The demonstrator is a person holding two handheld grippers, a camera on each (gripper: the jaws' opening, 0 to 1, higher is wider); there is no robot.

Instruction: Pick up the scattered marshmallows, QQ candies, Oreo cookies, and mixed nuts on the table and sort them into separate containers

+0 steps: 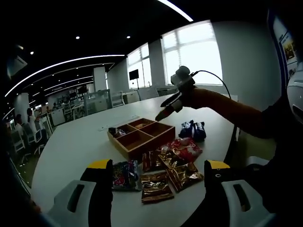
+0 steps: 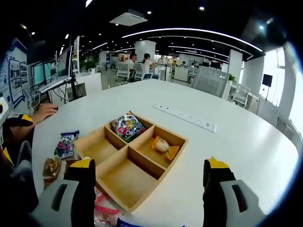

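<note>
1. In the left gripper view, the left gripper point(image 1: 158, 182) has its yellow-tipped jaws spread wide at the bottom of the frame, holding nothing.
2. Between those jaws lie brown foil packets point(image 1: 156, 186), a red packet point(image 1: 187, 149) and a colourful packet point(image 1: 124, 175) on the white table point(image 1: 75, 142).
3. Beyond them sits the wooden tray point(image 1: 139, 135); blue packets point(image 1: 193, 130) lie to its right.
4. The right gripper point(image 1: 165, 111) hangs above the tray.
5. In the right gripper view, its jaws stand wide apart and empty, over the four-part tray point(image 2: 130, 163).
6. The top compartment holds a colourful packet; the right one an orange packet point(image 2: 163, 146).
</note>
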